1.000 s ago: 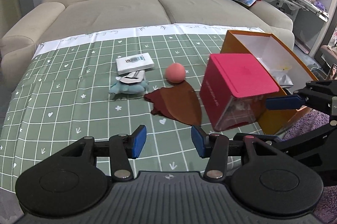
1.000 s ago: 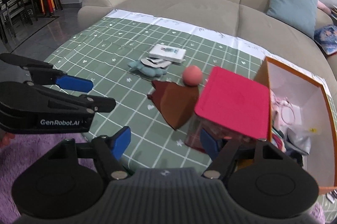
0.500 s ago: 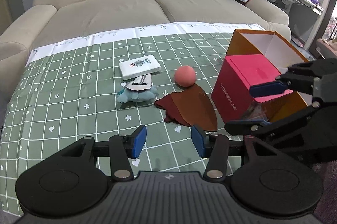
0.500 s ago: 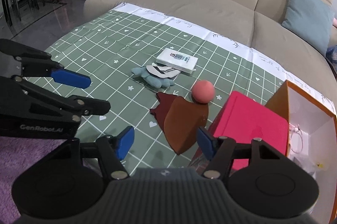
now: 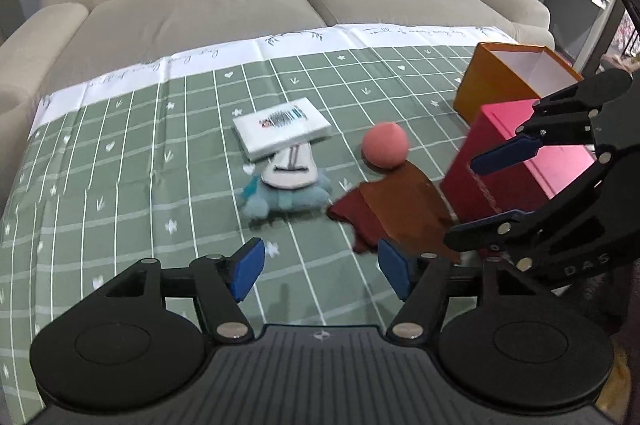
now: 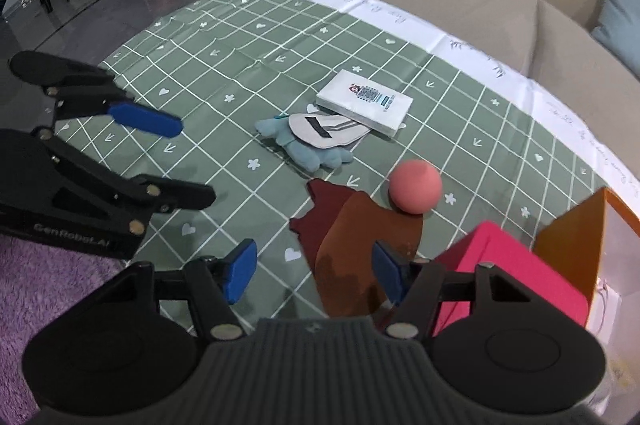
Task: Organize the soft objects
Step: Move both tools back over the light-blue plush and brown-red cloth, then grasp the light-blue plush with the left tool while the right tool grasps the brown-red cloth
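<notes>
The left tool (image 5: pixel 320 267) hangs over the near part of the green grid-patterned cloth (image 5: pixel 120 185) that covers the table, its blue-padded jaws spread wide with nothing between them. Beyond it, toward the middle of the cloth, a pale blue plush toy (image 5: pixel 280 199) lies flat with a white-and-grey fabric piece (image 5: pixel 290 169) on top of it, and a white rectangular packet with a barcode (image 5: pixel 282 127) rests partly over that piece. Just right of the plush, a rust-brown and dark red piece of cloth (image 5: pixel 392 207) is spread out, its far edge touching a small salmon-pink soft ball (image 5: pixel 385 145). Further right a magenta box (image 5: pixel 516 161) stands next to the brown cloth, and behind it an open orange box with a white inside (image 5: pixel 496 85) sits at the table's right edge. The right tool (image 6: pixel 314 271) hovers above the near end of the brown cloth, jaws likewise wide and empty. A beige sofa (image 5: pixel 200 9) runs behind the table
</notes>
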### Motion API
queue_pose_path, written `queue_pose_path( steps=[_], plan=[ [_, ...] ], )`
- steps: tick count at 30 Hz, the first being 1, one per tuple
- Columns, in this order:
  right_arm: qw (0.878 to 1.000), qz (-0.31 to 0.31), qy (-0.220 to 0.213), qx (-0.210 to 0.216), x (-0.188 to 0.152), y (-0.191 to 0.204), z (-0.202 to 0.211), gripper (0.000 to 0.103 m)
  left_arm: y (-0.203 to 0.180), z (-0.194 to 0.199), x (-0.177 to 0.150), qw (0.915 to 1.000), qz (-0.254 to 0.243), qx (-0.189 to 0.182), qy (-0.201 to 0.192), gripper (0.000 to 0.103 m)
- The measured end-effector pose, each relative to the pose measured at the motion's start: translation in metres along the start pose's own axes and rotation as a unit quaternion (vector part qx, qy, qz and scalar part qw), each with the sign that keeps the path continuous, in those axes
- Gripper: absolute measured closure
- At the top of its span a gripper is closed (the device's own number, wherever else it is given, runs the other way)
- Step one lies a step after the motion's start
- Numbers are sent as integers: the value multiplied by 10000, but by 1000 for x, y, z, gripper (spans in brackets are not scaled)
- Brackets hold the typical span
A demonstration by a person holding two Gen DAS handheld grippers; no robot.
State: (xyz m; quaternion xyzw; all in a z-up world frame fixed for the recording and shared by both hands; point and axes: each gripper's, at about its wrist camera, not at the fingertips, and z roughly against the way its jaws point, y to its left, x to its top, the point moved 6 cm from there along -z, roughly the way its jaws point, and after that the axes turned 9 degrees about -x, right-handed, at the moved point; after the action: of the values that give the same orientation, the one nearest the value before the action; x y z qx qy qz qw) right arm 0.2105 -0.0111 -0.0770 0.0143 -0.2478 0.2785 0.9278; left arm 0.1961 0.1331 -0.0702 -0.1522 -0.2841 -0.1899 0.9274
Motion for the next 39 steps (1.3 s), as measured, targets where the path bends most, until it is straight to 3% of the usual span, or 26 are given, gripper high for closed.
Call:
queue_pose_path(
  steps=[5,11,12,21,23,25,28,30,33,36,39],
  plan=[
    [9986,-107,468,211,19,-18,-27,39,17,-22,22,9998,-151,-34,92,20],
    [9936,116,1088,277,30,-23,-64,35,39,-58,46,9991,48,-314,294,17],
    [9931,182,1138,223,31,-22,-68,32,42,-66,49,9988,111,-331,349,17],
    [9835,635,1655,353,39,-14,-92,32,52,-121,60,9928,159,-354,1133,17],
    [9811,729,1756,347,38,-12,-98,32,55,-129,60,9918,272,-335,1206,22],
    [9797,718,1833,376,37,-13,-102,32,57,-134,60,9916,304,-287,1221,34],
    [9772,634,1989,377,36,-15,-110,32,57,-135,60,9921,253,-211,1210,41],
    [9761,553,2067,388,36,-15,-114,32,56,-132,59,9927,211,-186,1170,56],
    [9749,446,2153,352,37,-15,-117,29,52,-120,59,9937,152,-168,1096,65],
    [9726,423,2267,290,37,-15,-121,20,49,-108,52,9937,151,-111,1101,66],
    [9705,493,2353,171,36,-14,-124,19,47,-91,42,9944,198,-63,1033,66]
  ],
)
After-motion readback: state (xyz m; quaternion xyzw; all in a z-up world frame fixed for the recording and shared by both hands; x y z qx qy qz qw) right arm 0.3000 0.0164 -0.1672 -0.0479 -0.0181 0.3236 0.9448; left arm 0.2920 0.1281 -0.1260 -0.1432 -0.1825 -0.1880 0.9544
